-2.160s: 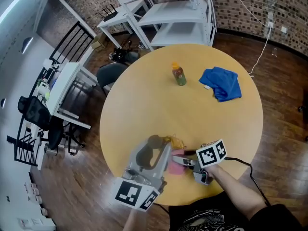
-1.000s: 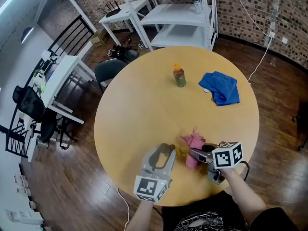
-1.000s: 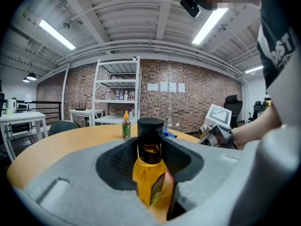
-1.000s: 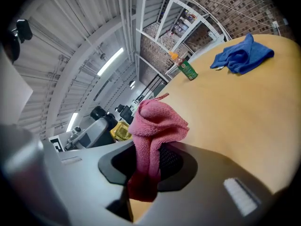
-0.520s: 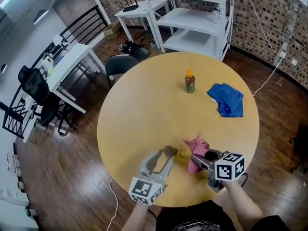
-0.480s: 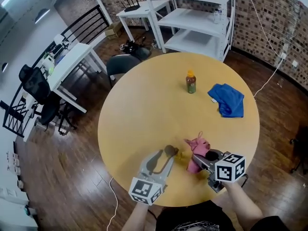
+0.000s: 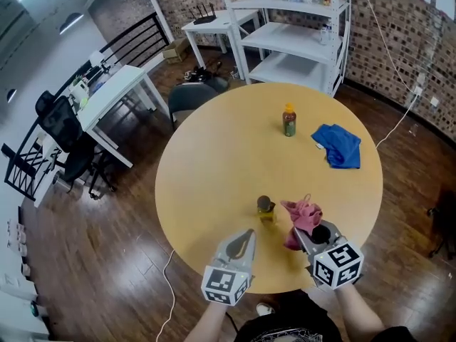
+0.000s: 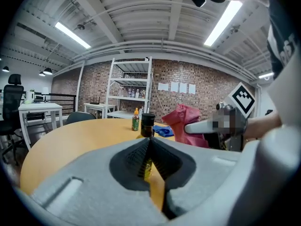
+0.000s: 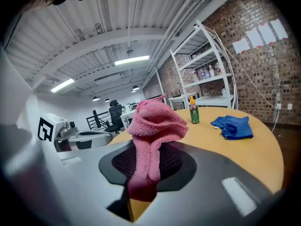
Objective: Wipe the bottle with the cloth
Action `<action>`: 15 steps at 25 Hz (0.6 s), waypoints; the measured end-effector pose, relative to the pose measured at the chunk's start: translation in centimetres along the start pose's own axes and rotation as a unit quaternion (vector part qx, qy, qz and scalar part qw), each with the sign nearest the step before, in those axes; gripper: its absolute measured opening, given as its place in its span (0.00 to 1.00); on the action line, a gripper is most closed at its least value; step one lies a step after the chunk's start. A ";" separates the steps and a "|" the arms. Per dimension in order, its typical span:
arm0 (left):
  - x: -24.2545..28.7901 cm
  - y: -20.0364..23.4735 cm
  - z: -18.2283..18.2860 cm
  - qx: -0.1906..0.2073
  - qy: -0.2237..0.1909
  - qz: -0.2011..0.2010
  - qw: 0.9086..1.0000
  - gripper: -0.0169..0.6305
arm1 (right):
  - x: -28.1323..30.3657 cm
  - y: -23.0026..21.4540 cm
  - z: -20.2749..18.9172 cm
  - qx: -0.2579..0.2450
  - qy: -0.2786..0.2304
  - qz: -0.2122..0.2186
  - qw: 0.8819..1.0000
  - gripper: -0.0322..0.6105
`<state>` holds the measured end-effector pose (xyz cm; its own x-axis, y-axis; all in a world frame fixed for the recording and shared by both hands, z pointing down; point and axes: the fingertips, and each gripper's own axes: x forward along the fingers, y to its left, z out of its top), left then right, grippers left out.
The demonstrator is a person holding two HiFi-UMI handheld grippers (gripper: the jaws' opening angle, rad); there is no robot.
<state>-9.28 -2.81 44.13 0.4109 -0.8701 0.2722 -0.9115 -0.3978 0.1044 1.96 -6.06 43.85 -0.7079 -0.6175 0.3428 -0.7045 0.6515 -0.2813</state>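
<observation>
1. Left gripper view: the left gripper point(image 8: 149, 141) has just closed its jaws; they meet with nothing between them.
2. Right gripper view: the right gripper point(image 9: 149, 149) is clamped on the cloth point(image 9: 155, 119), a pink wad bulging above the jaws.
3. Position: the bottle point(image 7: 266, 211) stands on the table point(image 7: 214, 162), just ahead of the left tips and slightly to their right. The cloth hangs near the bottle's right side, apart from it.
4. Bottle axis: vertical, cap up.
5. Judgement: both hands look about equally near. The cloth must travel leftward to meet the bottle, and the left jaws must reopen to steady it.
</observation>
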 end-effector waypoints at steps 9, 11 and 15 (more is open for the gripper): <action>-3.2 -1.6 -1.9 -0.005 0.016 -0.018 1.000 0.03 | -3.2 3.1 -1.6 -0.027 -0.029 -0.059 0.997 0.19; -3.5 -1.8 -2.0 -0.007 0.018 -0.019 1.000 0.03 | -3.6 3.5 -1.9 -0.039 -0.027 -0.067 0.997 0.19; -3.9 -2.5 -2.2 -0.010 0.016 -0.027 0.999 0.03 | -4.4 4.3 -2.4 -0.049 -0.026 -0.075 0.996 0.20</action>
<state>-8.64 2.18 44.92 0.4592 -0.8372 0.2969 -0.8882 -0.4382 0.1381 2.20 0.54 43.30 -0.5981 -0.7316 0.3272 -0.7964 0.5882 -0.1405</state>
